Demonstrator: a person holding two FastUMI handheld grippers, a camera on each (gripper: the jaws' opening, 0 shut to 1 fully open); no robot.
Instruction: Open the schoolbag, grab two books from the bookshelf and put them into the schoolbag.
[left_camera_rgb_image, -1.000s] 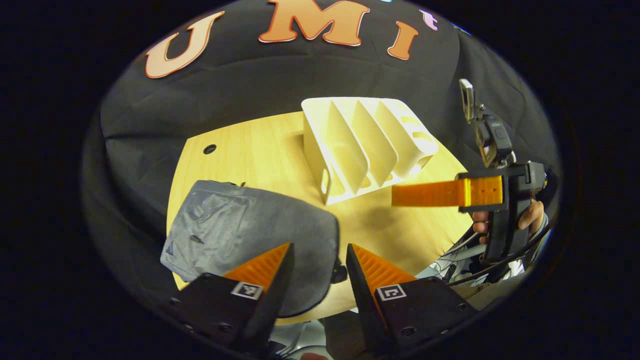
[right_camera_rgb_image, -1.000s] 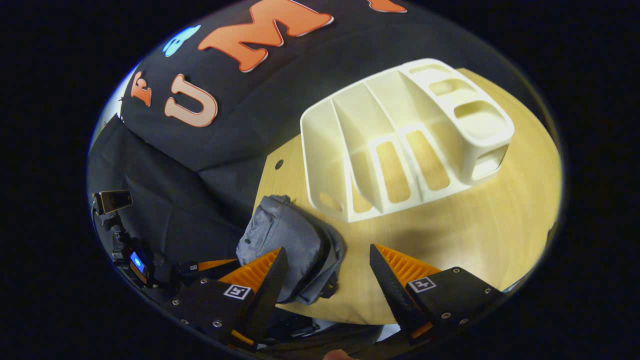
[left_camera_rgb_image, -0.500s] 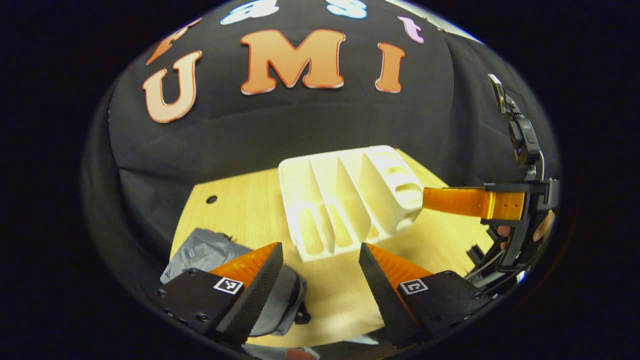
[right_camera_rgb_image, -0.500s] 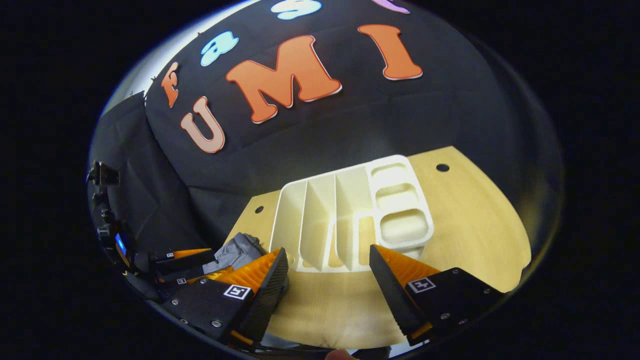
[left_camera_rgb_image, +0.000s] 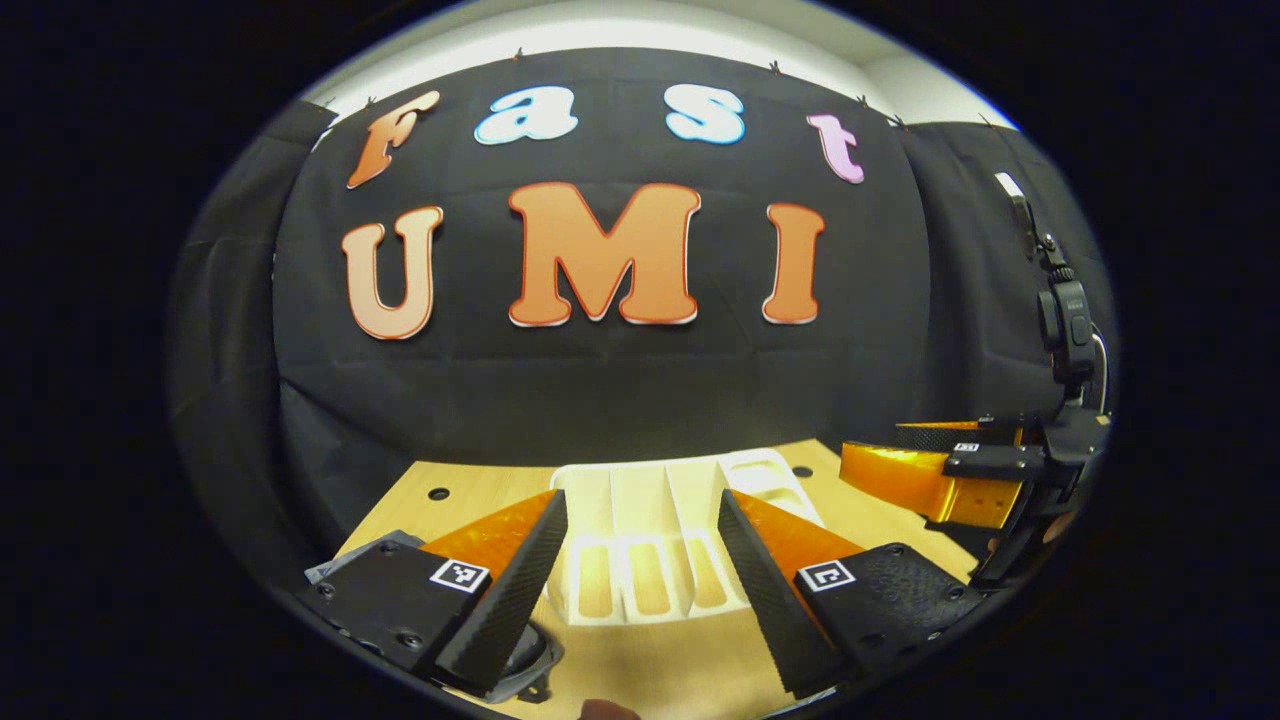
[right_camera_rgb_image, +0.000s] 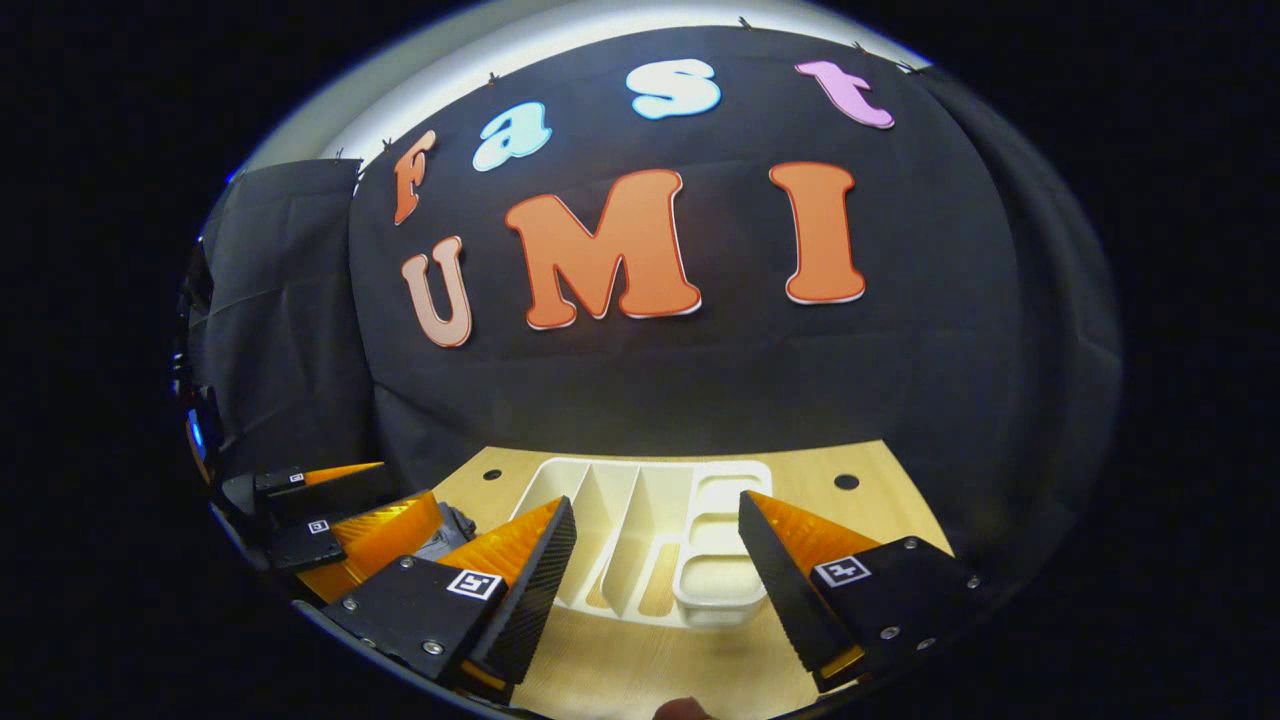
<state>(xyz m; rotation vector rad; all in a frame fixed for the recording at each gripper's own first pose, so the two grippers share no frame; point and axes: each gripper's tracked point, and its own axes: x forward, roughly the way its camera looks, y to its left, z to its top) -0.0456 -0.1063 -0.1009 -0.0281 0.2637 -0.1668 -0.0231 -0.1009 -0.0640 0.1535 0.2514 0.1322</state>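
**Operator:** Two grippers, both spread wide with nothing between the fingers. I hold the left gripper (left_camera_rgb_image: 640, 560) level over the near edge of the counter (left_camera_rgb_image: 660, 670), and the right gripper (right_camera_rgb_image: 655, 560) sits the same way (each camera looks straight ahead along its fingers toward the booth wall). I judge this a neutral carry pose, fingers apart so either one is ready to take a zipper or a book.

**Observer:** Where is the schoolbag?

**Operator:** Low at my left. In the left gripper view a grey corner of the schoolbag (left_camera_rgb_image: 345, 560) peeks out beside and under my left finger, lying on the counter. I cannot tell from here whether it is open or zipped.

**Observer:** And the books?

**Operator:** Farther back stands the white bookshelf (left_camera_rgb_image: 650, 500), framed between the fingers in both views. Its slots face me, so a gripper can reach straight in, yet I see no book in any slot I can make out. Its smaller compartments on the right look bare too.

**Observer:** Anything beside it?

**Operator:** In the left gripper view my right gripper hovers at the far right, well apart from the shelf, held clear so the two don't collide.
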